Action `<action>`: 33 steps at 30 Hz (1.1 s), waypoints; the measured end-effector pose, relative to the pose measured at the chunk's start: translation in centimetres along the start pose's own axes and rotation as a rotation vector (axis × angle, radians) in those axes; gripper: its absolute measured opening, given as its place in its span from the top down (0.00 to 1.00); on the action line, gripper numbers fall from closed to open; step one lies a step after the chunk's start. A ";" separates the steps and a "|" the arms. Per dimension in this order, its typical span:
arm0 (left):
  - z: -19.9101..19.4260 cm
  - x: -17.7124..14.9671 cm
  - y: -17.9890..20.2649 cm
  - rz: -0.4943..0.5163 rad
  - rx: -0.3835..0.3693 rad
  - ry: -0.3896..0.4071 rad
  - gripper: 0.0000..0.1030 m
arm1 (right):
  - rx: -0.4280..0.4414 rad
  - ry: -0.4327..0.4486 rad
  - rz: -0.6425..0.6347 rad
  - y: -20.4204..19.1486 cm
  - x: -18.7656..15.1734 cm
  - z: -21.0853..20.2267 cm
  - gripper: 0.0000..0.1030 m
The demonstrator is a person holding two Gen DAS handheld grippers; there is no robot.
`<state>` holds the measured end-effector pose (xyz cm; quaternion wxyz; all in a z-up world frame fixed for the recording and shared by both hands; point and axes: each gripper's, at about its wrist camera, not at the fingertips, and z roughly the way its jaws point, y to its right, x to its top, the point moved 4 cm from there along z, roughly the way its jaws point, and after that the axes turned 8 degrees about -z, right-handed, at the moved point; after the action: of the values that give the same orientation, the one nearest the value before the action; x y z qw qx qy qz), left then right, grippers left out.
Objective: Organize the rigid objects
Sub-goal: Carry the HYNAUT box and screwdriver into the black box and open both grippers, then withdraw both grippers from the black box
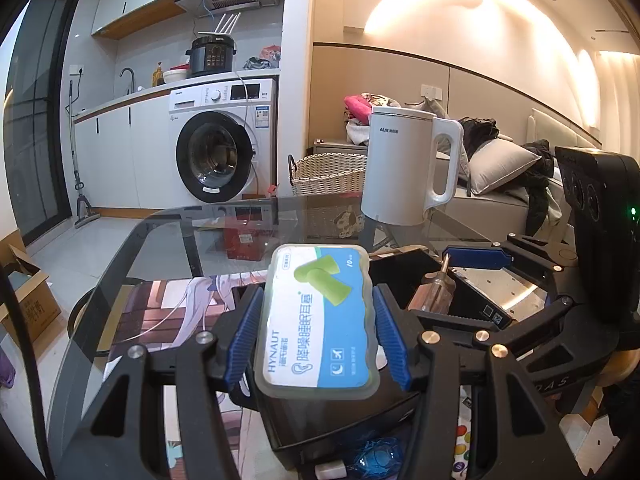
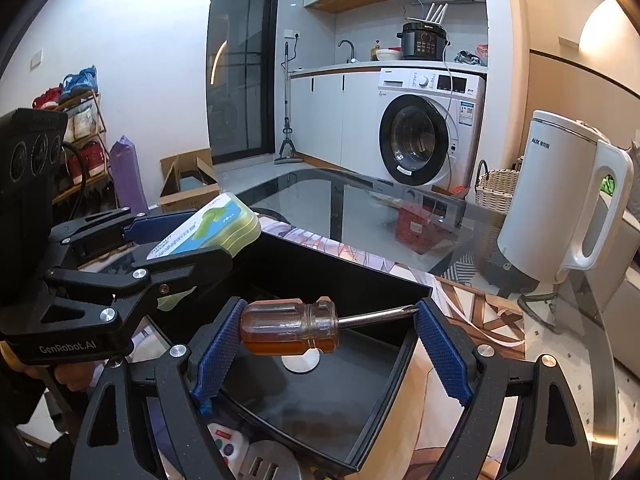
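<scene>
L gripper pinches earplug box by its sides; R gripper clamps screwdriver end to end, both above black tray on glass table.

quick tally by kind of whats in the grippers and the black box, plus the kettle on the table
Earplug cases: 1, the earplug case in the left gripper
Screwdrivers: 1, the screwdriver in the right gripper
Round discs: 1, the disc in the black box
Kettles: 1, the white kettle
Total: 4
</scene>
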<state>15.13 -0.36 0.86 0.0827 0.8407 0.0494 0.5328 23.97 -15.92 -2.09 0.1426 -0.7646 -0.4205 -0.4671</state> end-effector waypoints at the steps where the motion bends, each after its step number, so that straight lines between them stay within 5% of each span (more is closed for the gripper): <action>1: 0.1 -0.1 0.0 0.000 0.000 -0.004 0.47 | 0.002 -0.004 -0.002 0.0 0.0 0.1 0.16; 15: 1.2 -0.2 0.2 0.021 0.014 -0.037 0.46 | 0.006 -0.025 -0.042 0.1 0.3 -0.1 0.14; 17: 1.0 0.0 0.3 0.019 0.008 -0.033 0.39 | -0.017 -0.014 -0.028 0.4 0.4 -0.9 0.03; 22: -0.4 0.3 0.5 0.008 -0.003 -0.015 0.05 | -0.038 -0.018 0.035 1.6 0.1 -2.8 0.01; 33: -3.7 -0.4 0.0 -0.028 -0.003 -0.040 0.00 | -0.058 -0.080 0.098 1.5 -3.3 -7.2 0.01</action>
<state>11.58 -0.14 2.06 0.0925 0.8502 0.0588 0.5150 20.18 -22.90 -0.81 0.1265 -0.8062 -0.3740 -0.4407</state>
